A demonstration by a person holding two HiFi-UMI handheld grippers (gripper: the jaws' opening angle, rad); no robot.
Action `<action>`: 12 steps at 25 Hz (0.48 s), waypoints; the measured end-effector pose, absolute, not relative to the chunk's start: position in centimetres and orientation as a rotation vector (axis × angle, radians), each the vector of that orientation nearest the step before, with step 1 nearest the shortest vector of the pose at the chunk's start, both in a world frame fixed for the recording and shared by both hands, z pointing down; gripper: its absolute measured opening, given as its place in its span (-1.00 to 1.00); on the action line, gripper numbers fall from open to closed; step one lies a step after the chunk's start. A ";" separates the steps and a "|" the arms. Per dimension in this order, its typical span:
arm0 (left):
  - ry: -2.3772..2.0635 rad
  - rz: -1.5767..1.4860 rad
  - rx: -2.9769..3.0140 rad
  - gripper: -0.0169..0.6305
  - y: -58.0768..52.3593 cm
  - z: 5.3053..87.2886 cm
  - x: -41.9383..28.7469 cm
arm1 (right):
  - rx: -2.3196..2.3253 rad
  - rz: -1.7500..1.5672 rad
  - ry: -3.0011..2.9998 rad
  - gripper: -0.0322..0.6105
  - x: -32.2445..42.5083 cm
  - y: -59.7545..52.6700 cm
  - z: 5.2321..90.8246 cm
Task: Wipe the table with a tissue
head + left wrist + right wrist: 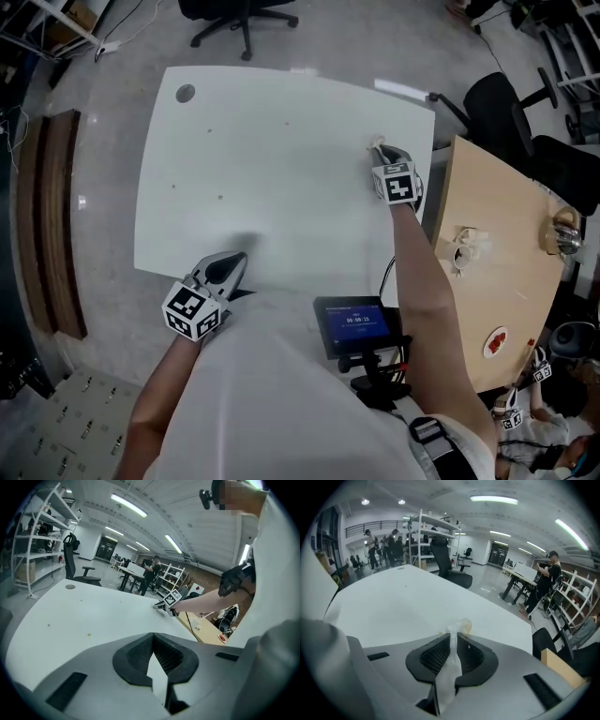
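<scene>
Across a wide white table (281,169) in an open office, bare save a few specks. Pinched tight between the closed jaws of the right gripper (380,150), a strip of tissue (450,667), crumpled end just past the tips and down at the tabletop; ahead of those jaws a long clear run of white to the far edge, to their right the table's side edge close by, a wooden desk (497,253) beyond. Pressed together on nothing, the jaws of the left gripper (236,262), just inside the near edge, open tabletop ahead.
</scene>
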State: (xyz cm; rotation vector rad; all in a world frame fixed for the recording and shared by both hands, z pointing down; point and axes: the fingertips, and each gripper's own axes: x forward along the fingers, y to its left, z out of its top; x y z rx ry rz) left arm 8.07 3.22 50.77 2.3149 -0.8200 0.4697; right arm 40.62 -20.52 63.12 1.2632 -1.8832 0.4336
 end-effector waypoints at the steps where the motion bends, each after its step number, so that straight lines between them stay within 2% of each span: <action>1: -0.825 0.469 2.311 -0.93 3.2 50.8 8.0 | 1.243 0.422 -1.862 -0.75 40.7 -20.7 63.3; 12: -0.806 0.476 2.313 -0.93 3.0 51.0 9.0 | 0.909 0.089 -1.710 -0.76 37.8 -19.8 63.5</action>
